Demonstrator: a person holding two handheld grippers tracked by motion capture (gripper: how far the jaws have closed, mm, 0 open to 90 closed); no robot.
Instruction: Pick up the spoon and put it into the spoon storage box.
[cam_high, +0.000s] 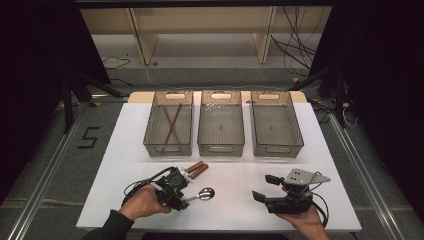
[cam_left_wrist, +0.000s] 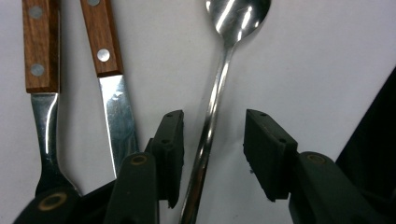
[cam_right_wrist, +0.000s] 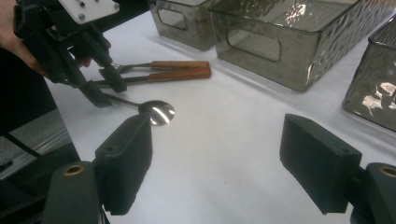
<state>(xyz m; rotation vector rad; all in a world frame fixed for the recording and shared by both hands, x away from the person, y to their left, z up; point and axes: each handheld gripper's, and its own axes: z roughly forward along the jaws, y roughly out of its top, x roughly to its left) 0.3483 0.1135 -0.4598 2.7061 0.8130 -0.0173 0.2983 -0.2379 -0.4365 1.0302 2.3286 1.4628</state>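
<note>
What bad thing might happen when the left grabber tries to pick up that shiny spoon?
The spoon has a thin, slick handle lying flat between the open jaws of the left gripper, so it might slip or tilt as it lifts. The knife lies close beside one jaw and might get nudged. The fork beside it could shift too.

We see a white table (cam_high: 125, 150) carrying three bins (cam_high: 220, 123) beyond the left claw (cam_high: 186, 192), spoon (cam_high: 202, 194) between its jaws, two wood-handled utensils (cam_high: 196, 170) beside.

Grey carpet floor (cam_high: 50, 150), wooden shelving (cam_high: 200, 30), black curtains (cam_high: 380, 75)
</note>
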